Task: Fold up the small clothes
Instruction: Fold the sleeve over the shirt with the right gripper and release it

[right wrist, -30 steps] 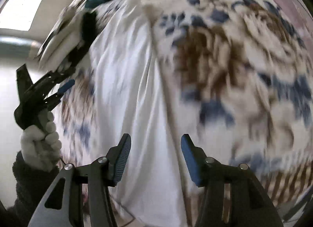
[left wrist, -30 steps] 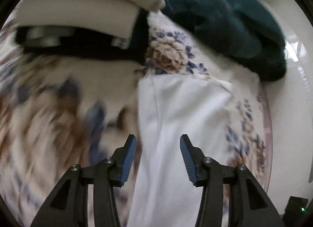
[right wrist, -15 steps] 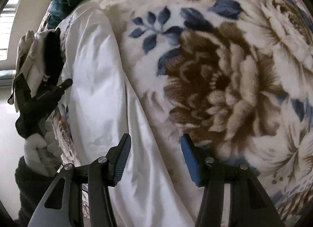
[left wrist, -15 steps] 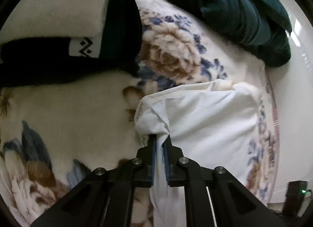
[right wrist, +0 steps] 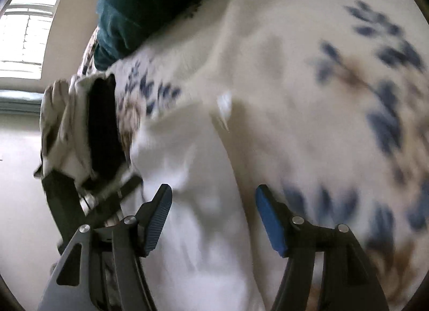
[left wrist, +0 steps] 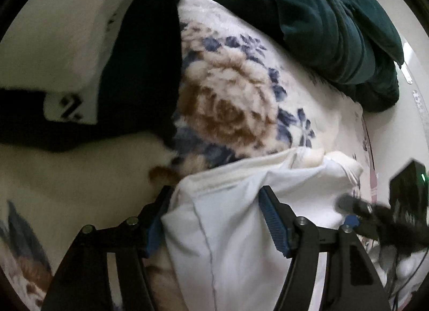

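Since the earlier frame: we have let go of the white garment (left wrist: 236,219); the left gripper (left wrist: 214,219), then pinched on its fold, is opening, cloth between the jaws but unpressed.
Right gripper (right wrist: 213,217): opening too, spread above the garment's right edge, gripping nothing.
Garment: lower centre of both views, doubled over on the floral blanket (left wrist: 228,102).
Progress: we judge one fold laid; more folds and stacking remain.
Upper left: folded cream and black clothes (left wrist: 80,75).
Upper right: teal bedding (left wrist: 321,16).
Room: window (right wrist: 26,29) at upper left of the right view.
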`<action>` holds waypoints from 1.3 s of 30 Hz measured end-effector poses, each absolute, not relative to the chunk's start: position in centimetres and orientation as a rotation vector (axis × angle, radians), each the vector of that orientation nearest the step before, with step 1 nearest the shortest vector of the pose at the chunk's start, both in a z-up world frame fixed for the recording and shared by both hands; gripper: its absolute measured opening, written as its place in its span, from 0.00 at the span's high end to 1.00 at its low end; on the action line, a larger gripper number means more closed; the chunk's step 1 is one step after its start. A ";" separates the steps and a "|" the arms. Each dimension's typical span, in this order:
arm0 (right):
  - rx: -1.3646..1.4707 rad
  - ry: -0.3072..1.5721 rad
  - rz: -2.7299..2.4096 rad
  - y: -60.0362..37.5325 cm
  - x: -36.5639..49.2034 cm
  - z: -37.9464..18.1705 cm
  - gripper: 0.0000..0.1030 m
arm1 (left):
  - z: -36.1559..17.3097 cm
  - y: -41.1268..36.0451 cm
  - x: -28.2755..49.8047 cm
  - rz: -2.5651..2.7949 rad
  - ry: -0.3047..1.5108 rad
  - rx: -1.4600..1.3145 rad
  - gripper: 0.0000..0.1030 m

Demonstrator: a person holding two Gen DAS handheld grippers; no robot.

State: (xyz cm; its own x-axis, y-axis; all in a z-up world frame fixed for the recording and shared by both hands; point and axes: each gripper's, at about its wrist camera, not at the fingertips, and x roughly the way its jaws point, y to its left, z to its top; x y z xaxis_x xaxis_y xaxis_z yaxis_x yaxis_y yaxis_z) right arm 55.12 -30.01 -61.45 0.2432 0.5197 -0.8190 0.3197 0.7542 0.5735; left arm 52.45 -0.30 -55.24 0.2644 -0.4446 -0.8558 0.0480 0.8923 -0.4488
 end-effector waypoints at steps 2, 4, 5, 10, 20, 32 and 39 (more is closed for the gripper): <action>0.788 1.351 0.165 -29.9 56.3 -62.1 0.36 | -55.1 -0.3 52.5 -0.344 1.238 -0.366 0.47; 0.785 1.319 0.179 -29.8 57.4 -62.1 0.60 | -54.9 -0.1 52.4 -0.364 1.200 -0.365 0.88; 0.772 1.317 0.184 -29.7 57.6 -61.9 0.68 | -54.6 -0.1 52.3 -0.380 1.190 -0.363 0.90; 0.660 1.235 0.242 -28.7 57.1 -58.6 0.90 | -52.0 -0.2 51.2 -0.415 1.091 -0.298 0.93; 0.571 1.076 0.342 -28.1 50.9 -51.4 0.90 | -45.8 -0.4 46.2 -0.483 0.911 -0.244 0.93; 0.481 1.270 0.454 -27.8 34.2 -51.9 0.74 | -45.5 3.2 31.8 -0.535 1.136 -0.259 0.91; 0.742 1.344 0.273 -32.9 30.9 -54.8 0.62 | -47.9 6.6 32.3 -0.413 1.300 -0.338 0.87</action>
State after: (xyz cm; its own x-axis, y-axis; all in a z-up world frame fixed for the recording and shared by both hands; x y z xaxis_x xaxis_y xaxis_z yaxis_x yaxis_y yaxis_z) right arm 30.93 -32.94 -54.85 0.2353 0.5805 -0.7795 0.2301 0.7460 0.6249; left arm 32.33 6.65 -47.93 0.2135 -0.4753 -0.8535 0.1040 0.8798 -0.4639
